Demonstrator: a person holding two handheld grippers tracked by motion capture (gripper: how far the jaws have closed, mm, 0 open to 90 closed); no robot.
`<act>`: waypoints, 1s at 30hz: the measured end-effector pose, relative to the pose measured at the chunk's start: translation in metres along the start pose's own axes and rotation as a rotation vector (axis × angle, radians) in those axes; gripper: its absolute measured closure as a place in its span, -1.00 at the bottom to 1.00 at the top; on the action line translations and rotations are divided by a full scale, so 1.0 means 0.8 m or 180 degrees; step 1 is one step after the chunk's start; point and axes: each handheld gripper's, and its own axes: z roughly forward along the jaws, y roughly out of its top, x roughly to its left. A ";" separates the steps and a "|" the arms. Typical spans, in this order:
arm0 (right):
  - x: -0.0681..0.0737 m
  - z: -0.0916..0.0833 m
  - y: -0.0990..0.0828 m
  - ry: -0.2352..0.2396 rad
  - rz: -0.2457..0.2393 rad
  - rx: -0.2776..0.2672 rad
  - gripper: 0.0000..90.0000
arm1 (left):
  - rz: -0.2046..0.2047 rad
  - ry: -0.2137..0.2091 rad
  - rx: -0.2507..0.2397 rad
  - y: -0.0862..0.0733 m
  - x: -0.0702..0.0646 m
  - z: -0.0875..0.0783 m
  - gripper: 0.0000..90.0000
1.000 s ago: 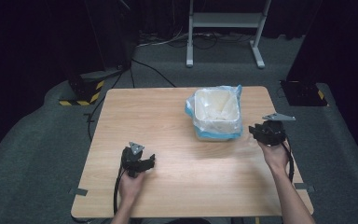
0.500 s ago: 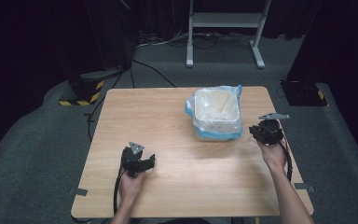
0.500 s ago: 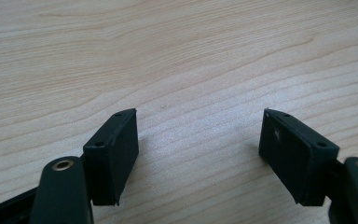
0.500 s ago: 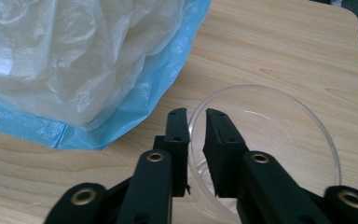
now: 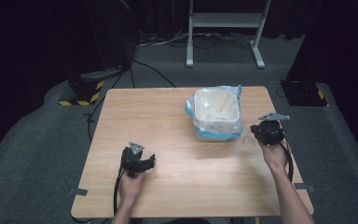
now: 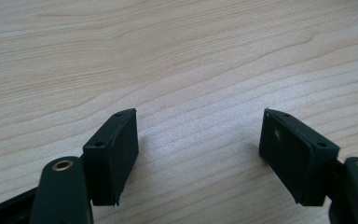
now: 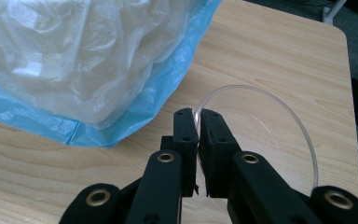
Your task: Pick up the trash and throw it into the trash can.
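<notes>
A clear shallow plastic dish (image 7: 261, 126) lies on the wooden table (image 5: 168, 112) to the right of a white bin (image 5: 196, 116) lined with a clear and blue plastic bag (image 7: 74, 56). My right gripper (image 7: 198, 116) is shut on the dish's near rim, its jaws having just closed onto it. From above, the dish (image 5: 248, 138) shows faintly beside the right gripper (image 5: 257, 134). My left gripper (image 5: 150, 161) rests near the table's front left. In its own view the left gripper (image 6: 198, 135) stands open over bare wood with nothing between its fingers.
The bagged bin stands at the table's back right, close to the dish. Beyond the table a grey metal stand (image 5: 223, 21) rises from the floor, cables run across the carpet, and a yellow-and-black striped base (image 5: 81, 98) sits at the back left.
The right gripper's jaws have drawn together beside the bin. Both hands stay where they were.
</notes>
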 end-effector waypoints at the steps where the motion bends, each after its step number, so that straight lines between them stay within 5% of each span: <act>1: 0.000 -0.001 0.000 0.0002 0.0003 -0.0007 0.90 | 0.0000 0.0000 0.0000 0.000 0.000 0.000 -0.38; 23: 0.004 -0.065 0.003 0.0020 -0.0122 -0.0261 0.91 | 0.0004 0.0002 0.0004 0.000 0.000 0.000 -0.38; 30: 0.007 -0.079 0.017 0.0176 -0.0125 -0.0345 0.91 | 0.0002 -0.0003 0.0007 0.000 0.000 -0.001 -0.38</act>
